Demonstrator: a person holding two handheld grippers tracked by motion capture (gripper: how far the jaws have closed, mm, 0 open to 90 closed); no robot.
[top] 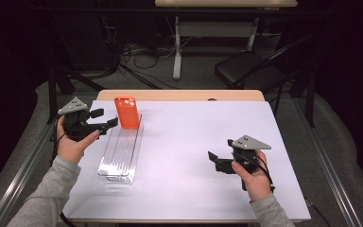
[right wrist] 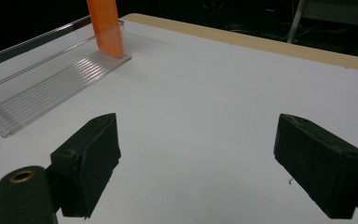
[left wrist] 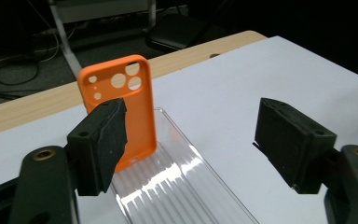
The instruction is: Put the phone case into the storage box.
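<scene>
Upright at the far end of the clear plastic tray (top: 118, 158), the orange phone case (top: 127, 112) leans against its end wall. Just beside it, the left gripper (top: 105, 118) hovers with jaws spread wide and holding nothing. Well apart, over the white table (top: 194, 142), the right gripper (top: 213, 159) also gapes wide and empty.

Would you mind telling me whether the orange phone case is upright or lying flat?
Upright: the phone case stands on end in the clear tray.
</scene>
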